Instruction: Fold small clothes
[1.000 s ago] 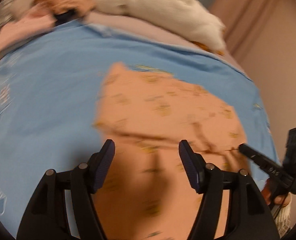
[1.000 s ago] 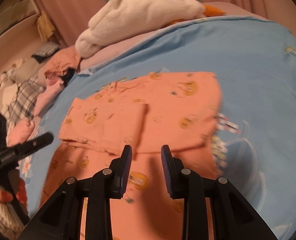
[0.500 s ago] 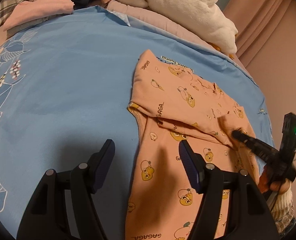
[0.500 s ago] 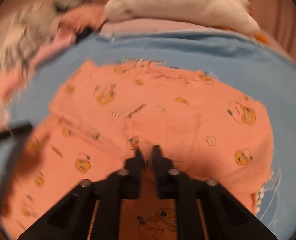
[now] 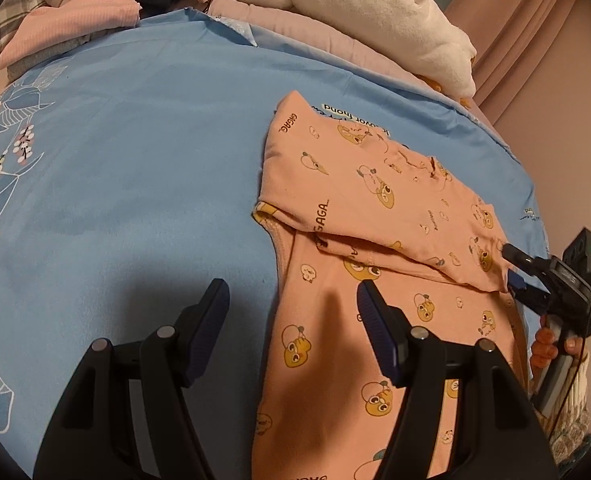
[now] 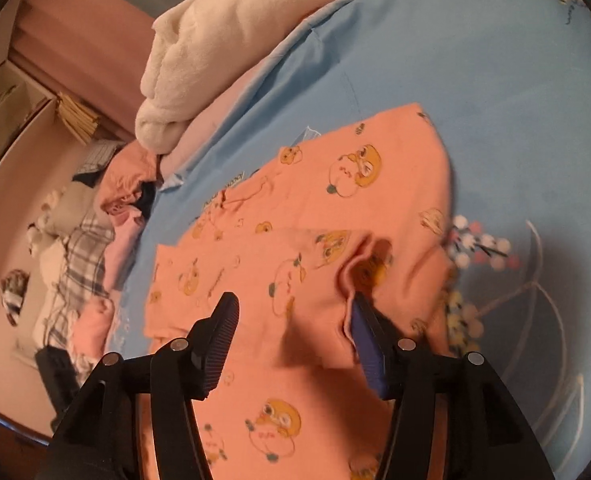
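A small orange garment (image 5: 375,208) printed with yellow cartoon ducks lies flat on the blue bedsheet (image 5: 135,160). Its upper part is folded across the body. My left gripper (image 5: 291,312) is open just above the garment's left edge, nothing between its fingers. My right gripper (image 6: 293,324) hovers over the folded part (image 6: 315,220), and its jaws are opening. A loose fabric fold (image 6: 359,268) rests against the right finger, but the pads do not press it. In the left wrist view the right gripper (image 5: 513,270) sits at the fold's right end, held by a hand.
A white fluffy blanket (image 5: 355,8) lies on a pink quilt at the far edge of the bed. A pile of pink and orange clothes (image 5: 115,12) and plaid bedding (image 6: 79,248) sit at the far left. A pink curtain (image 5: 535,48) hangs on the right.
The right gripper was pinched shut on the orange fabric half a second ago; now its jaws stand apart and it has rolled and shifted sideways. The left gripper has stayed open, nearly still.
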Tool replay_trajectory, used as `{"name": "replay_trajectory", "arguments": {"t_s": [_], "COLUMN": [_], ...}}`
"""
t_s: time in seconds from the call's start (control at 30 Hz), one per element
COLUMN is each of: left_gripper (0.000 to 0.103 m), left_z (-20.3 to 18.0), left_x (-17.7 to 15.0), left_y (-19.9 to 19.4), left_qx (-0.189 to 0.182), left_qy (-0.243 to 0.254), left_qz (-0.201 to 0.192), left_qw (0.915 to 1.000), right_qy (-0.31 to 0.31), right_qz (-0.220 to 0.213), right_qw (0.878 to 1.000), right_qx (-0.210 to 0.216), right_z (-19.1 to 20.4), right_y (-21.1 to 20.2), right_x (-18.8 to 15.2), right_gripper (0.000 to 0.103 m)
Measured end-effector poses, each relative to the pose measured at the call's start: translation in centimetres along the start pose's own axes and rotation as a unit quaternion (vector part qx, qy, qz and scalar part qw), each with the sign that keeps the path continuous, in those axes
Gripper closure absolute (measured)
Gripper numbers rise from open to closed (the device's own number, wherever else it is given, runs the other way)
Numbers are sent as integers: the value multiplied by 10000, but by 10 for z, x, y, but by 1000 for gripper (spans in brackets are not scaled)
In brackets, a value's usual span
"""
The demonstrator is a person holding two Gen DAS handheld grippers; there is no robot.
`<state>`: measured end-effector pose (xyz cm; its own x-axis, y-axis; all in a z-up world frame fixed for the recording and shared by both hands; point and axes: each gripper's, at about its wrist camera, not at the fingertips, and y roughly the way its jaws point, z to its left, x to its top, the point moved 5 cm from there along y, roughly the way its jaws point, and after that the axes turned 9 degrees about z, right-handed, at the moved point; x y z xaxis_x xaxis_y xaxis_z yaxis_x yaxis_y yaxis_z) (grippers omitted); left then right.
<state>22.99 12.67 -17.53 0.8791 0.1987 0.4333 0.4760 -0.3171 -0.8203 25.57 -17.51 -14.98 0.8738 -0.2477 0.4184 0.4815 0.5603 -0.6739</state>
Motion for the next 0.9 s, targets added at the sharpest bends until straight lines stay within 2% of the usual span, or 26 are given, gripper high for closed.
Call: {"name": "replay_trajectory", "arguments": {"t_s": [0.03,0.07,0.1,0.13,0.17,0.27,0.33,0.4,0.47,0.53,0.57,0.63,0.7,0.77,0.8,0.87,0.9], "left_gripper": [37,37,37,37,37,37,37,37,37,37,37,37,38,42,51,63,66], "left_z": [0,-1,-1,-1,-1,-1,-2,-4,-8,-14,-18,-27,-40,-51,-56,-63,-62], "left_x": [0,1,1,1,3,6,8,10,13,19,24,35,49,58,61,64,63], "left_y": [0,1,2,2,3,4,6,8,10,10,9,7,6,10,15,32,40], "left_qx": [16,37,49,56,72,92,108,101,106,109,105,103,39,6,-33,-3,117], "left_qy": [14,27,34,41,46,47,57,72,122,199,260,371,529,696,762,891,924], "left_qz": [8,17,27,35,34,22,17,30,29,3,-48,-190,-340,-390,-358,-159,-57], "left_qw": [10000,10000,10000,10000,10000,9999,9999,9999,9999,9997,9996,9991,9980,9968,9964,9959,9956], "right_qy": [-49,-98,-205,-349,-505,-851,-802,-721,-662,-696,-716,-738,-932,-1165,-1264,-1536,-1614], "right_qz": [-3,53,100,147,146,-77,-254,-374,-150,-47,16,-110,-527,-789,-828,-689,-562], "right_qw": [9999,9992,9975,9949,9922,9874,9867,9814,9809,9748,9717,9655,9559,9562,9590,9642,9635], "right_qx": [-144,-395,-674,-930,-1129,-1334,-1390,-1742,-1821,-2118,-2250,-2494,-2735,-2567,-2399,-2047,-2059], "right_z": [2,3,4,7,12,24,21,8,-7,-16,-19,-17,-8,5,9,18,17], "right_y": [4,9,11,12,11,-3,-15,-21,-16,-9,-5,-9,-23,-32,-34,-29,-24], "right_x": [2,3,4,4,5,11,22,34,38,37,36,35,33,31,30,25,22], "right_gripper": [51,61,90,93,93,93,93,93,93,91,89,71,71,71,71,71,77]}}
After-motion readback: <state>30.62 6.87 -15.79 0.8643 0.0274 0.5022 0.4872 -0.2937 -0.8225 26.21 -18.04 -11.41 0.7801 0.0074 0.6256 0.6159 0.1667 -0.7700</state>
